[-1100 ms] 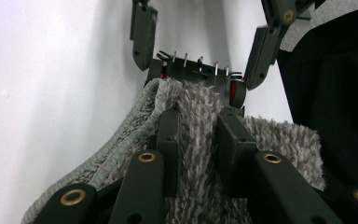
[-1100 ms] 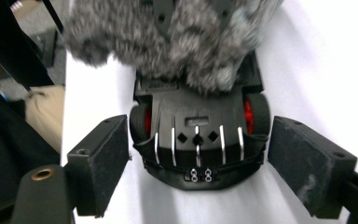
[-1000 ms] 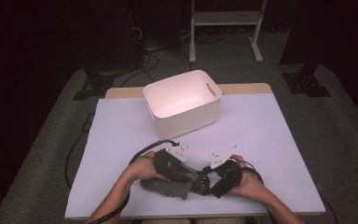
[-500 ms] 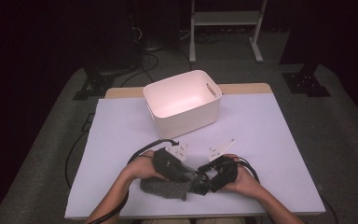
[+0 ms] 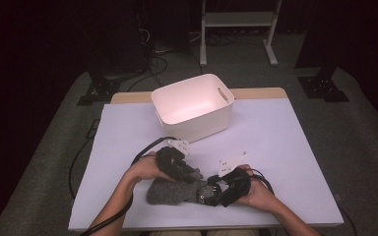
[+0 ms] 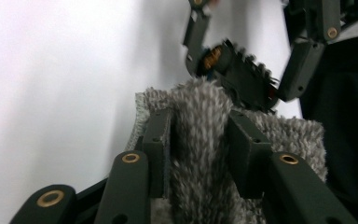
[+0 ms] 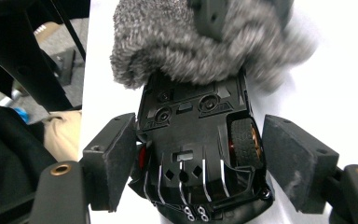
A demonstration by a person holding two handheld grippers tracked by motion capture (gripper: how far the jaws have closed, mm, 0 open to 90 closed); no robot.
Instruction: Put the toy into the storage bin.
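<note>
High view: near the worktop's (image 5: 285, 147) front edge, the grey sock (image 5: 170, 191) lies between both hands.
Left gripper (image 6: 200, 140): jaws just easing apart, sock fold between them.
Right gripper (image 7: 198, 163): clasping toy car (image 7: 200, 163), jaws just narrowing.

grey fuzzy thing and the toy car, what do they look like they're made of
The grey cloth looks like soft, matte plush or fleece fabric: long shaggy fibres that bunch into folds. The toy car, seen from underneath, looks like hard black moulded plastic with a slight sheen, ribbed and slotted; its wheel looks like treaded rubber, perhaps.
</note>
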